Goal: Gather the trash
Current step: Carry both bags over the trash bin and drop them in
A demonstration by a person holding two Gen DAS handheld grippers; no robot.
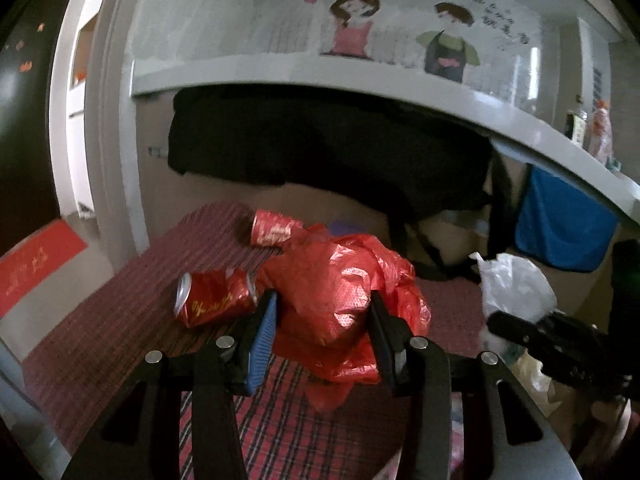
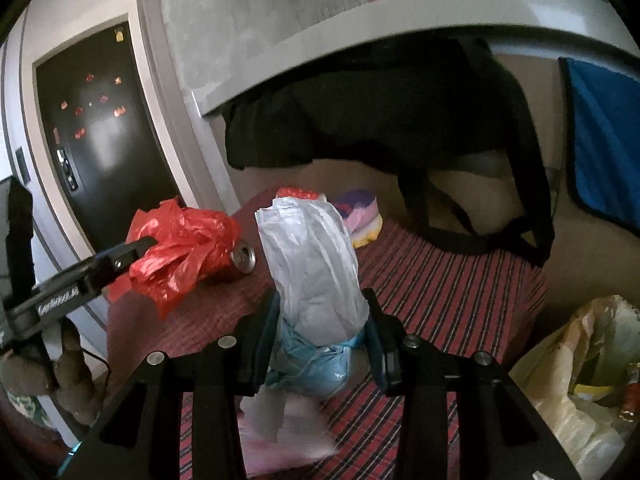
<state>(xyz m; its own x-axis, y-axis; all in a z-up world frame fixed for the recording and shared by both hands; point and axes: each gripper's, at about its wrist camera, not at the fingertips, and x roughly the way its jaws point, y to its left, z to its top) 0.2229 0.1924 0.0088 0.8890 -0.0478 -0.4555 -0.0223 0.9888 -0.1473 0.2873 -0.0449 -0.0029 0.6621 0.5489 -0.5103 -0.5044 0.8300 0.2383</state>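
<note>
My left gripper (image 1: 322,300) is shut on a crumpled red plastic bag (image 1: 340,288) held over the red plaid cloth (image 1: 120,300). A crushed red can (image 1: 212,298) lies just left of it, and a red paper cup (image 1: 274,227) lies on its side farther back. My right gripper (image 2: 322,304) is shut on a white plastic bag (image 2: 312,256) with a blue wad (image 2: 316,364) bunched below it. In the right wrist view the left gripper (image 2: 132,248) and its red bag (image 2: 180,244) show at left, with the can's end (image 2: 243,258) behind.
A black bag (image 1: 320,144) hangs from a grey shelf (image 1: 360,76) at the back. A blue cloth (image 1: 560,228) hangs at right. An open yellowish bag with rubbish (image 2: 588,384) sits at the right edge. A pink and yellow soft item (image 2: 362,216) lies on the cloth.
</note>
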